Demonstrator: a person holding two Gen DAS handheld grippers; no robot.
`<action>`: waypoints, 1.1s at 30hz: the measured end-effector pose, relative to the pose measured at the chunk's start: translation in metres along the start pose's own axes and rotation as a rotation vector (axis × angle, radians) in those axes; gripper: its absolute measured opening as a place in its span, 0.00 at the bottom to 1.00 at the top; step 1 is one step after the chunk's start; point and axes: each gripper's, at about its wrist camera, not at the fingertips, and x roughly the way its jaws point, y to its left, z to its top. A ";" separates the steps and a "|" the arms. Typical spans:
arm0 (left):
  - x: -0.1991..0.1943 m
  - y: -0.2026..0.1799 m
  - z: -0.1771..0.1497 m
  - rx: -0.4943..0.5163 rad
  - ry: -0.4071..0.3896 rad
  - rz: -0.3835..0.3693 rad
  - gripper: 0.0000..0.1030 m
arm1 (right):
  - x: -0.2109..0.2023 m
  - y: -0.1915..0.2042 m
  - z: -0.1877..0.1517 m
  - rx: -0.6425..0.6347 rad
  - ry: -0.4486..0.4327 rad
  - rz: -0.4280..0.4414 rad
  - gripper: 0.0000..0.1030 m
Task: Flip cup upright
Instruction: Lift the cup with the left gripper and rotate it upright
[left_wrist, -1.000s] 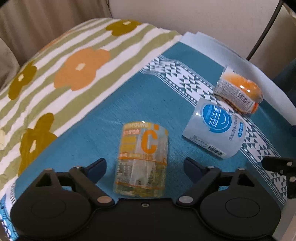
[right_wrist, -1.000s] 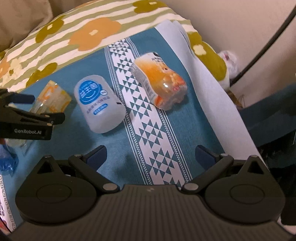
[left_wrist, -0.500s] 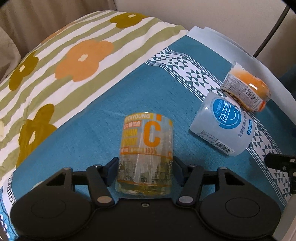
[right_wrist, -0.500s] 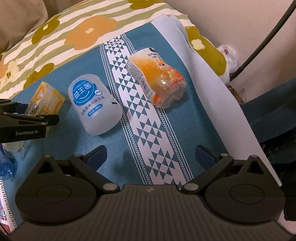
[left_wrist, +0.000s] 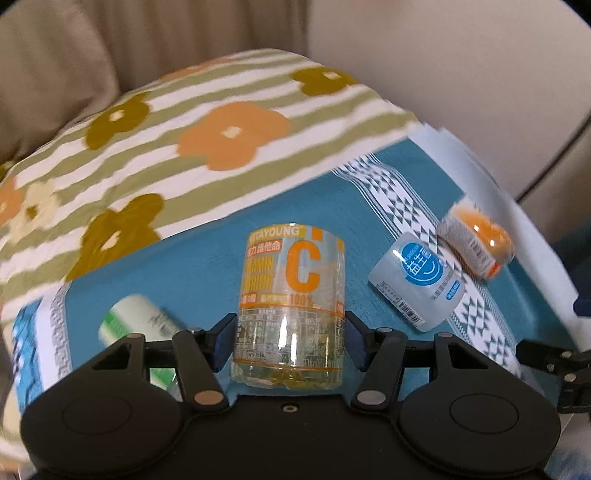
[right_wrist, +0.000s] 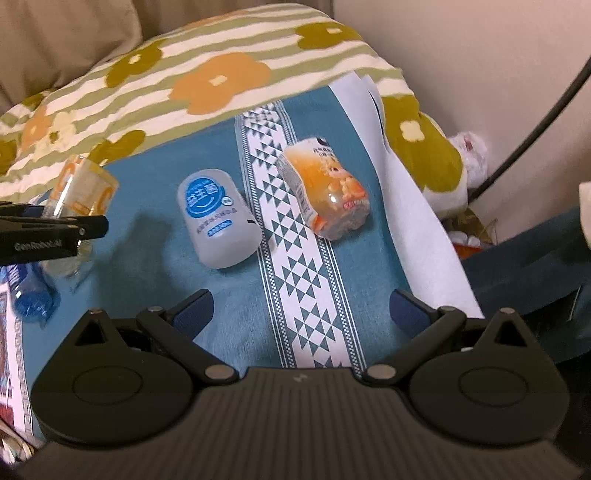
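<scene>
My left gripper (left_wrist: 290, 341) is shut on a clear plastic cup with an orange "C" label (left_wrist: 291, 291), gripping its lower clear part and holding it lifted and tilted above the teal cloth. The same cup (right_wrist: 79, 192) and the left gripper (right_wrist: 55, 236) show at the left of the right wrist view. My right gripper (right_wrist: 301, 308) is open and empty over the cloth's white patterned band. A pale blue cup (right_wrist: 218, 218) and an orange cup (right_wrist: 325, 192) lie on their sides ahead of it; both also show in the left wrist view, blue (left_wrist: 419, 280) and orange (left_wrist: 476, 240).
A teal cloth (right_wrist: 155, 266) with a white triangle band covers a flowered, striped bedspread (left_wrist: 203, 129). A green-and-white bottle (left_wrist: 136, 321) lies left of the left gripper. A blue wrapper (right_wrist: 31, 295) lies at the left. A black cable (right_wrist: 535, 129) and wall stand at the right.
My left gripper closed on the "C" cup and has lifted and tilted it, its view swinging up and left. The right gripper stayed open and drew back slightly.
</scene>
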 end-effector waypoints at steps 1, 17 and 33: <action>-0.007 0.000 -0.003 -0.024 -0.009 0.010 0.62 | -0.004 -0.001 -0.002 -0.016 -0.009 0.012 1.00; -0.034 -0.015 -0.103 -0.361 0.058 0.096 0.62 | 0.000 0.008 -0.038 -0.273 0.041 0.154 1.00; -0.005 -0.028 -0.142 -0.352 0.081 0.104 0.63 | 0.022 0.008 -0.056 -0.271 0.107 0.127 1.00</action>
